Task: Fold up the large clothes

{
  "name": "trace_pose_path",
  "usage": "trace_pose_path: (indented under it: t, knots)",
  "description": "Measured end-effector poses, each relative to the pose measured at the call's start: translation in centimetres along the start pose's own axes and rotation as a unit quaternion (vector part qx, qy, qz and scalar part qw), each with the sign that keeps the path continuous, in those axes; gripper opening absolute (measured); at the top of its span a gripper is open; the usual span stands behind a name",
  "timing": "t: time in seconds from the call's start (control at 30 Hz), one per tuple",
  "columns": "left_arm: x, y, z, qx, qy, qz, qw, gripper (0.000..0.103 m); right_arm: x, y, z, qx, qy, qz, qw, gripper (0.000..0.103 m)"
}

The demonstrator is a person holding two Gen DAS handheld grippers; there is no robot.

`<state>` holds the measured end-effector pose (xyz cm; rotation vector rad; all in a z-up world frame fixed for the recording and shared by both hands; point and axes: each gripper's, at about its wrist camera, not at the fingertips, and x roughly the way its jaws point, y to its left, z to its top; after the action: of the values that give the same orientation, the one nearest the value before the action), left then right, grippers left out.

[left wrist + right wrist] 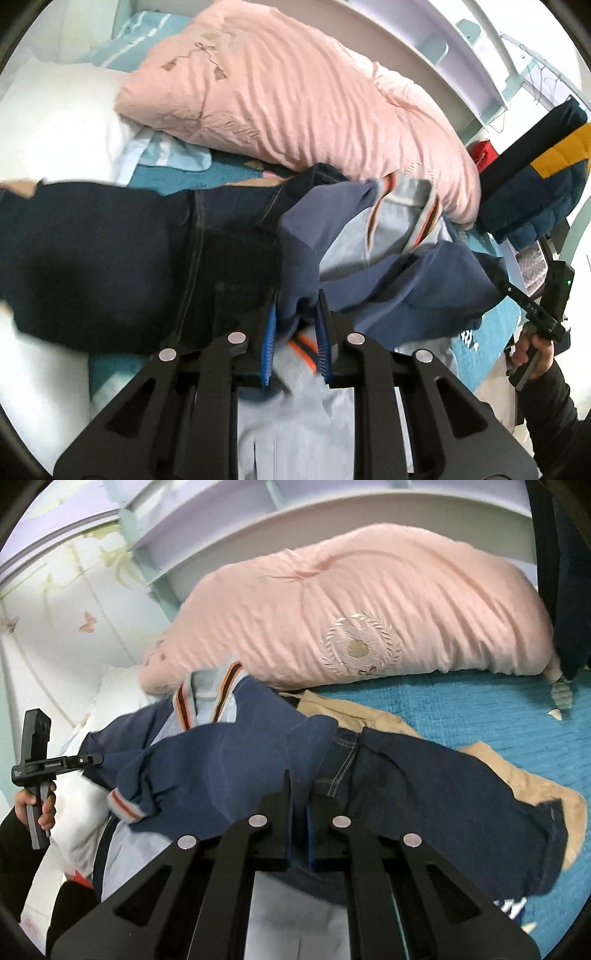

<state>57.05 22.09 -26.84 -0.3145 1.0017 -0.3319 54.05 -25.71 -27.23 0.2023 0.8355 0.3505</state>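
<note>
My left claw (295, 314), nearly closed, pinches the navy-and-grey jacket (388, 288) at a bunched fold. My right claw (300, 797), closed, grips its navy cloth. The jacket hangs lifted over dark jeans (424, 775) on the bed (461, 709).

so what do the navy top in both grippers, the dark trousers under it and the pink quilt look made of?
Navy top: soft matte knit, likely cotton jersey; it drapes limply, with ribbed orange-striped trim.
Dark trousers: looks like denim; stiff dark weave with contrast topstitched seams.
Pink quilt: padded cotton-like shell, matte, puffy with rippled creases and embroidery.
Left gripper and right gripper both pinch the top.
</note>
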Motion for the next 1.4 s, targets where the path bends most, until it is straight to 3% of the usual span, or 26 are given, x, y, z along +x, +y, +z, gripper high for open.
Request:
trace_pose_path:
  t: [0.2,0.6,0.83,0.93,1.1,1.27,1.3,1.33,1.4]
  knots:
    - [-2.8,-0.3,-4.5,0.006,-0.004,-0.006,1.0000,0.018,-3.9,3.2,-4.0,-0.040,-0.010,-0.008,0.999,0.005]
    - [-5.0,0.7,-11.5,-0.032,-0.011,-0.003,0.9994,0.014,-7.7,4.1,-10.9,-0.026,-0.015,-0.015,0.999,0.005]
    - [-6.8,2.5,-18.0,-0.067,0.005,0.001,0.9977,0.014,-9.2,3.8,-16.7,-0.027,0.027,-0.025,0.999,0.005]
    - [-6.5,4.6,-21.6,-0.103,0.037,0.014,0.9939,0.014,-8.9,3.1,-19.5,-0.018,0.056,-0.032,0.998,0.006]
    - [-5.8,6.6,-25.7,-0.143,0.077,0.033,0.9861,0.014,-7.7,2.0,-22.7,0.006,0.121,-0.072,0.990,0.027]
    - [-7.5,5.3,-25.2,-0.134,0.049,0.040,0.9890,0.016,-10.0,2.7,-21.5,0.023,0.097,-0.079,0.992,0.034]
    - [-7.9,4.7,-24.7,-0.127,0.043,0.040,0.9902,0.027,-10.6,2.9,-21.2,0.027,0.090,-0.081,0.992,0.039]
    - [-8.0,4.1,-24.0,-0.120,0.036,0.045,0.9911,0.051,-11.2,3.0,-21.0,0.033,0.086,-0.085,0.992,0.041]
    - [-7.8,3.4,-22.7,-0.118,0.022,0.053,0.9914,0.075,-11.8,2.6,-20.8,0.049,0.079,-0.090,0.992,0.044]
